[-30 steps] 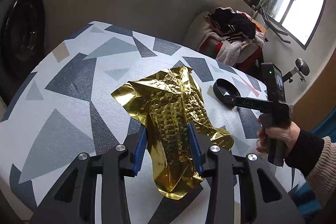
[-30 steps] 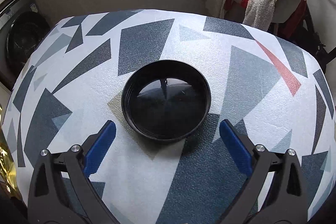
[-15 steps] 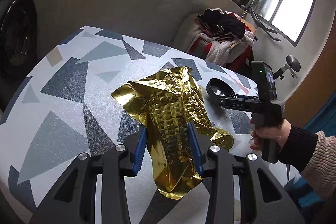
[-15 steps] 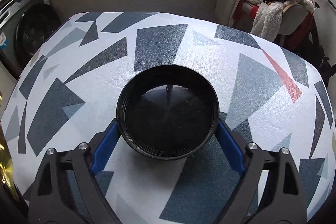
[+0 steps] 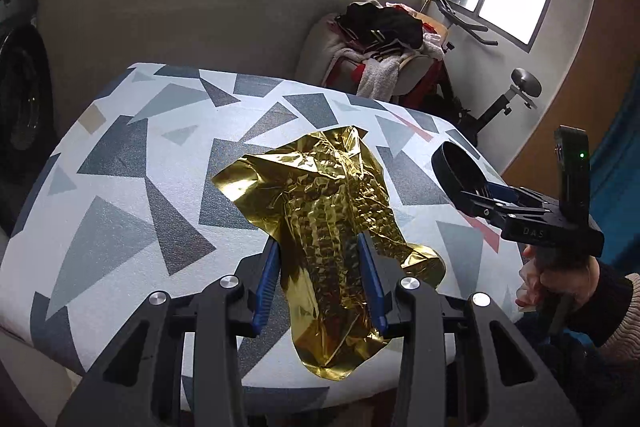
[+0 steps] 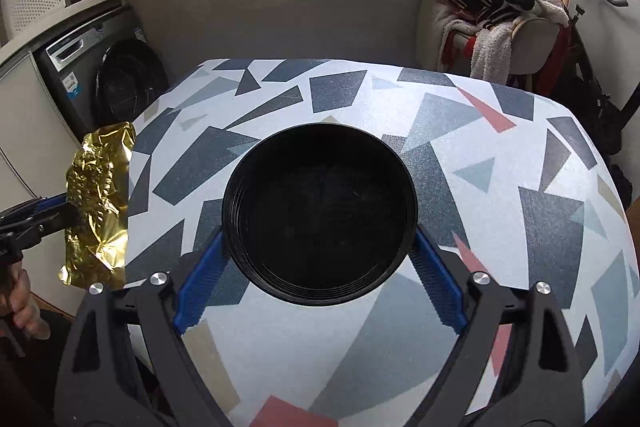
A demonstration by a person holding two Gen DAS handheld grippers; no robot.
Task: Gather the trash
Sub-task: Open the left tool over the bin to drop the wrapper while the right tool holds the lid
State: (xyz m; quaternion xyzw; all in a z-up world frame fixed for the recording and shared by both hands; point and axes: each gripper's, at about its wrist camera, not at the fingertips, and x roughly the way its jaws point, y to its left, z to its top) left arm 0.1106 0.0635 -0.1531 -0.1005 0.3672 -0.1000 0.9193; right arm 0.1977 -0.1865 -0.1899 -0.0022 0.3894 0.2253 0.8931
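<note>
Left gripper (image 5: 320,275): its blue-padded fingers (image 5: 267,283) are closed onto the crumpled gold foil wrapper (image 5: 320,211), one pad on each side of the sheet's narrow middle.
Gold foil wrapper: pinched between the left fingers; its wider part fans out ahead of the fingertips and a loose flap hangs behind them, toward the near table edge. In the right wrist view it shows upright (image 6: 100,203), far out to the left of the right fingers, and looks lifted off the surface.
Right gripper (image 6: 320,267): its fingers are spread wide and pressed against the two sides of the round black plastic dish (image 6: 320,215), blue pads (image 6: 200,287) touching its rim.
Black dish: held between the right fingertips, open side up; in the left wrist view it is raised above the table (image 5: 458,175), ahead of the dark gripper body.
Table with grey, blue and red geometric-patterned cover (image 6: 480,163): beneath both pairs of fingers.
Right hand (image 5: 556,281): wrapped round the gripper handle, dark cuff at the wrist.
Beyond the fingertips: chair piled with clothes (image 5: 384,39); front-loading washing machine (image 6: 116,83) to the left.
</note>
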